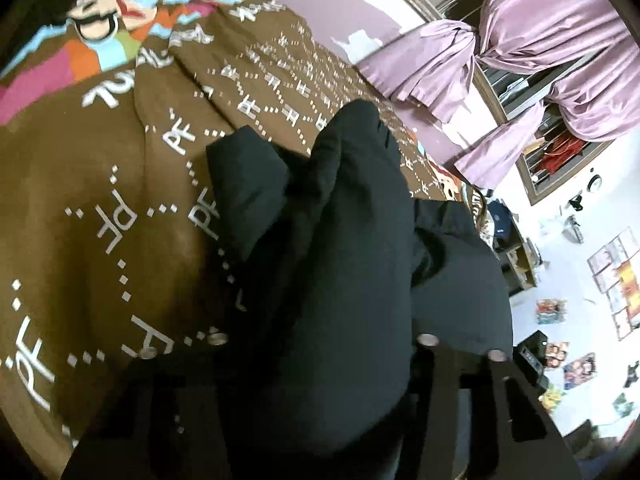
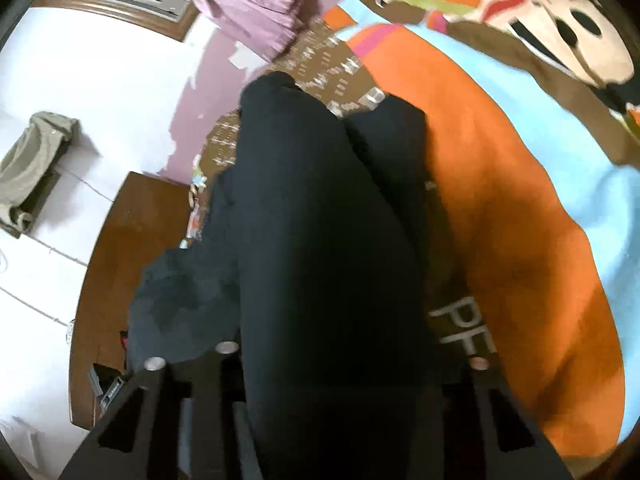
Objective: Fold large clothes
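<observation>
On the bed, a big black piece of clothing (image 1: 332, 248) lies bunched up over a brown blanket (image 1: 120, 208) with white letters and bright cartoon pictures, and one end of the cloth is lifted up toward each camera. Both the left gripper (image 1: 320, 360) and the right gripper (image 2: 320, 364) have their fingers squeezed onto a thick fold of the black cloth, which fills the gap between them. Past the bed you can see purple curtains (image 1: 540, 60) on a window, a white wall, and a brown wooden board (image 2: 132, 248) at the bed's edge.
</observation>
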`<state>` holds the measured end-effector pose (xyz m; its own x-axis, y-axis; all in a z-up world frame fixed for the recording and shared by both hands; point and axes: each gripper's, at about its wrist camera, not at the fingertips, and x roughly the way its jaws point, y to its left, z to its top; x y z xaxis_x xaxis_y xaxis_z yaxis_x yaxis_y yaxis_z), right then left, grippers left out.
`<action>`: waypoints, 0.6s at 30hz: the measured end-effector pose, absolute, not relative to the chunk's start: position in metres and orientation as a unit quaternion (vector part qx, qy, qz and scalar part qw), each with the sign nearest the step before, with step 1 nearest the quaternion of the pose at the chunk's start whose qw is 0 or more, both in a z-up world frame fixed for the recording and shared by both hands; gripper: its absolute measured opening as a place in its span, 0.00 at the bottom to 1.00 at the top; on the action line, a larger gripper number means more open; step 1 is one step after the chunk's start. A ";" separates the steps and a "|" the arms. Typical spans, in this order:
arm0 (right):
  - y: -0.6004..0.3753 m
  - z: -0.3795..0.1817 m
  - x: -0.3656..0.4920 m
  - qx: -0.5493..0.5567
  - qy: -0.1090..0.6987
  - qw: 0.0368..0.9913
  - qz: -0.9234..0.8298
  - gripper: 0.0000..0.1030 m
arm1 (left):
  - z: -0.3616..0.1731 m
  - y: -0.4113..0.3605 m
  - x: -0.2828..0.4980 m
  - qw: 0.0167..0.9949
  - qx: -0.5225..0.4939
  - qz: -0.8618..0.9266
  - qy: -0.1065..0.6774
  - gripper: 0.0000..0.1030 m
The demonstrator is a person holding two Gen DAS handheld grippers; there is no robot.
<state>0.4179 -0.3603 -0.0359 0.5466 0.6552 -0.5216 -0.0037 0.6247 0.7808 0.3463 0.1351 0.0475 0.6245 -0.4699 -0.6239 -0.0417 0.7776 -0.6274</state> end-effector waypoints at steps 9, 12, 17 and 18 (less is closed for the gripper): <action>-0.338 0.046 0.416 0.368 0.335 0.825 0.266 0.21 | 0.090 0.133 0.344 0.854 -0.342 -0.162 0.357 0.23; -0.327 0.058 0.426 0.371 0.317 0.826 0.280 0.21 | 0.108 0.136 0.348 0.862 -0.340 -0.158 0.342 0.23; -0.312 0.061 0.438 0.365 0.313 0.828 0.289 0.21 | 0.139 0.149 0.352 0.881 -0.332 -0.152 0.300 0.23; -0.307 0.056 0.443 0.361 0.319 0.828 0.286 0.22 | 0.141 0.152 0.354 0.886 -0.325 -0.148 0.295 0.23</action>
<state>0.4426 -0.3074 0.0560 0.6333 0.7041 -0.3212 -0.2436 0.5753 0.7808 0.3539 0.1521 0.1414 0.7816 -0.4547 -0.4270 0.0708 0.7448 -0.6635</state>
